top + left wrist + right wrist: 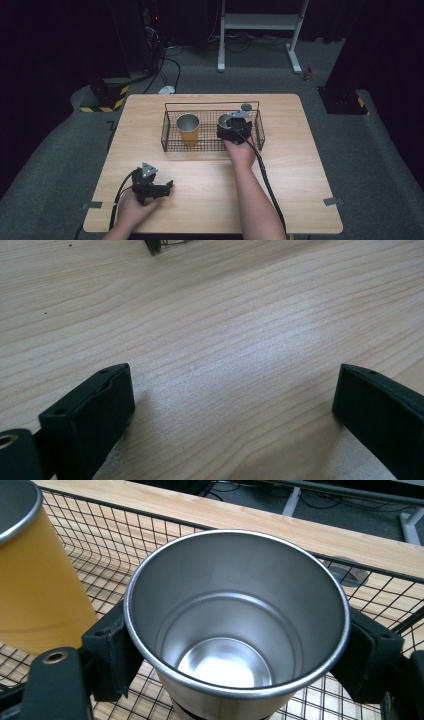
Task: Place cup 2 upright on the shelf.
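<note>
Table (210, 200): light wood, fine straight grain, smooth with a soft satin sheen in the left gripper view.

Basket (171, 136), centre of the high view: thin black wire mesh, matt coating.

Steel cup (235, 625), centre of the right gripper view: bare metal inside, brushed look, glossy rolled rim, mirror-like base.

Yellow cup (35, 585), upper left of that view: smooth matt yellow-orange outer wall, metal rim and grey metal interior.

Right gripper (235, 650) and left gripper (232, 420): jaws are matt black plastic, slightly grainy, with small screw holes.

Floor (380, 165), right side of the high view: grey carpet, rough low pile.
</note>
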`<control>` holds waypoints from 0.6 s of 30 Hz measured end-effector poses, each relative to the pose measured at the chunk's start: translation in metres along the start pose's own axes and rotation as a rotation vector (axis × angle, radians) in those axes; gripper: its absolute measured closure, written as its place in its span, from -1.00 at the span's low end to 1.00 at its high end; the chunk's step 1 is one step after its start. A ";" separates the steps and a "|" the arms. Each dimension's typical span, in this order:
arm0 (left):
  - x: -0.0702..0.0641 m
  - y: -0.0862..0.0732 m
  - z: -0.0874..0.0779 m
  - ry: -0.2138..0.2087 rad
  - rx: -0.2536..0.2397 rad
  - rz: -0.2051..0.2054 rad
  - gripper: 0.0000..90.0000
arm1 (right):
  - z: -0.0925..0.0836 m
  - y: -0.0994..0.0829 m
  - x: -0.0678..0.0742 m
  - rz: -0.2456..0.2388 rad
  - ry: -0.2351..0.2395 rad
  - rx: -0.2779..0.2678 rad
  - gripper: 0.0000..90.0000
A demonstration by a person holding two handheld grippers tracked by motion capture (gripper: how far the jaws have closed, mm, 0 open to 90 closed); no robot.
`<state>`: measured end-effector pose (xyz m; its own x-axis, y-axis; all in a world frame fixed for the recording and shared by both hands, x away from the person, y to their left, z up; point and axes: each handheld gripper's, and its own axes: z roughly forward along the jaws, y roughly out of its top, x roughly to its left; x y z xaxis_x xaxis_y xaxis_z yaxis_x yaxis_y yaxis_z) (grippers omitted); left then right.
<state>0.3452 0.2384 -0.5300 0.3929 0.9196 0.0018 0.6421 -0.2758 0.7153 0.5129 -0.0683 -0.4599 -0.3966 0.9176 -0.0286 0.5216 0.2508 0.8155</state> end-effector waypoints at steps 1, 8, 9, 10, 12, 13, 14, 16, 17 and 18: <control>0.000 0.000 0.000 0.000 0.000 0.000 -0.92 | 0.000 0.000 0.000 -0.002 0.000 0.003 -0.58; 0.000 0.000 0.000 0.000 0.000 0.000 -0.92 | 0.003 -0.002 -0.004 0.014 -0.011 0.029 -0.58; 0.000 0.000 0.000 0.000 -0.001 -0.001 -0.92 | 0.003 -0.002 -0.005 0.002 -0.012 0.028 -0.58; 0.000 0.000 0.000 0.000 -0.001 -0.001 -0.92 | 0.004 -0.003 -0.006 0.013 -0.008 0.033 -0.58; 0.000 0.000 0.000 0.000 -0.001 -0.001 -0.92 | 0.005 -0.003 -0.006 0.011 -0.007 0.037 -0.58; 0.000 0.000 0.000 0.000 -0.001 -0.001 -0.92 | 0.005 -0.003 -0.006 0.016 -0.007 0.042 -0.58; 0.000 0.000 0.000 0.000 0.000 -0.001 -0.92 | 0.006 -0.003 -0.006 0.019 -0.005 0.043 -0.58; 0.000 0.000 0.000 0.000 -0.001 -0.001 -0.92 | 0.006 -0.004 -0.006 0.019 -0.003 0.049 -0.58; 0.000 0.000 0.000 -0.001 -0.001 -0.001 -0.92 | 0.007 -0.004 -0.006 0.015 -0.002 0.049 -0.58; 0.000 0.000 0.000 -0.001 -0.001 -0.001 -0.92 | 0.007 -0.004 -0.005 0.021 -0.005 0.053 -0.58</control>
<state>0.3452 0.2384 -0.5300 0.3927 0.9197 0.0008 0.6420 -0.2747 0.7158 0.5182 -0.0721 -0.4674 -0.3816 0.9242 -0.0152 0.5692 0.2479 0.7840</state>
